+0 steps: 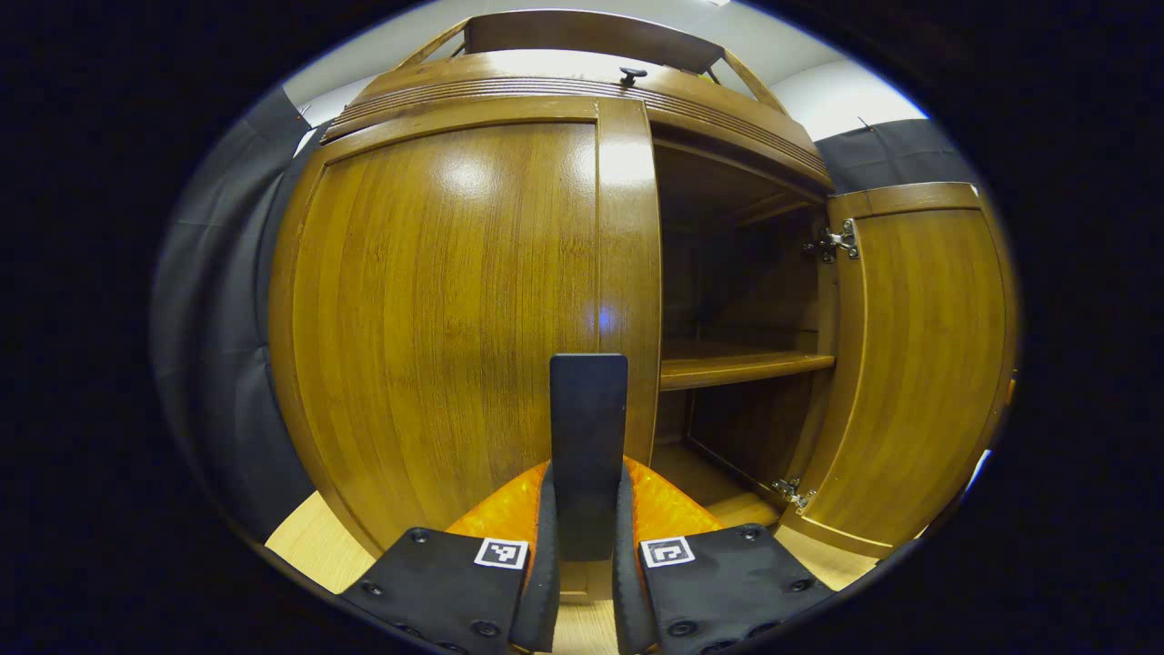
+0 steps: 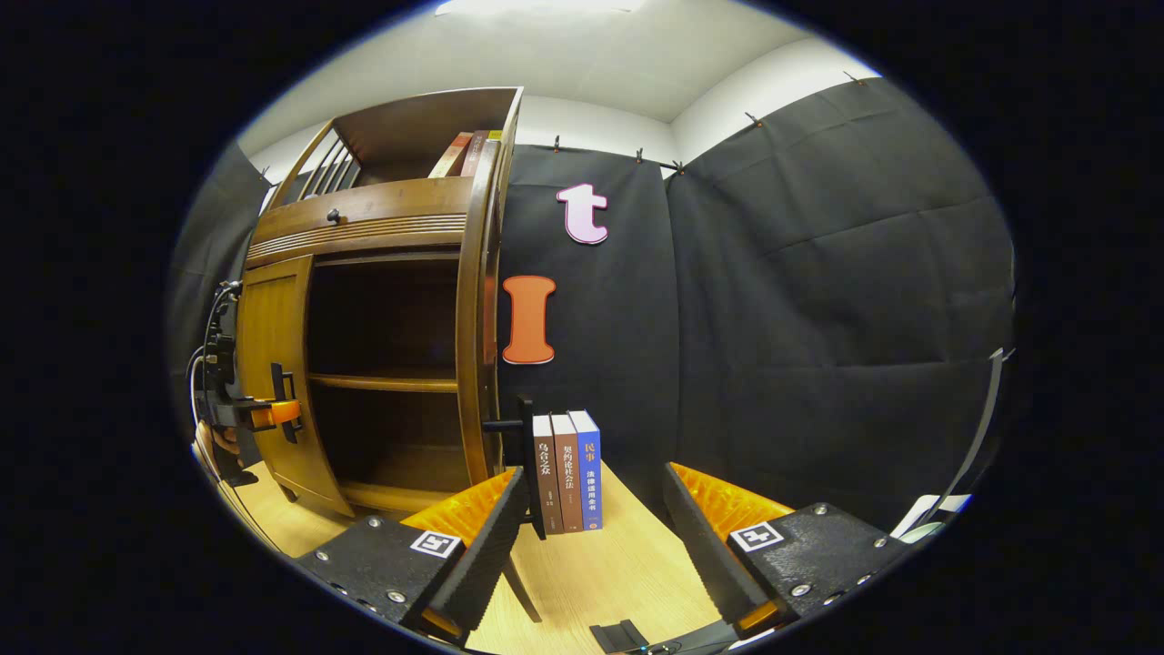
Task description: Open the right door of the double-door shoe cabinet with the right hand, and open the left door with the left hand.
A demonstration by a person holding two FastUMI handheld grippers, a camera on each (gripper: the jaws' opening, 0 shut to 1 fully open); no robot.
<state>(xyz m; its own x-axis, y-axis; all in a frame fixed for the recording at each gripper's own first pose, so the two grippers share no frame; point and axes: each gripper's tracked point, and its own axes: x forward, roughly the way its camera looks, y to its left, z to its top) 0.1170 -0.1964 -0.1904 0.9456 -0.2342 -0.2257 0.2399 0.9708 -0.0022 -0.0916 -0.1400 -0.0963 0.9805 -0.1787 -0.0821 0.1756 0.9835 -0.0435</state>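
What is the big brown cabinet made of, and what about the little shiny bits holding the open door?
The cabinet looks like wood with a glossy varnish: brown grain lines run down the closed door, and the lights glare off it. It could be a wood-look veneer; that is hard to tell. The hinges on the open door look like bare metal, silvery and shiny.

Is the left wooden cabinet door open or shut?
Shut: the left wooden door sits flush with the frame, while the left gripper clamps its dark handle.

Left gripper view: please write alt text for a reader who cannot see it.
The left gripper is shut on the left door handle of a wooden shoe cabinet. The left door is closed; the right door stands open, showing a shelf.
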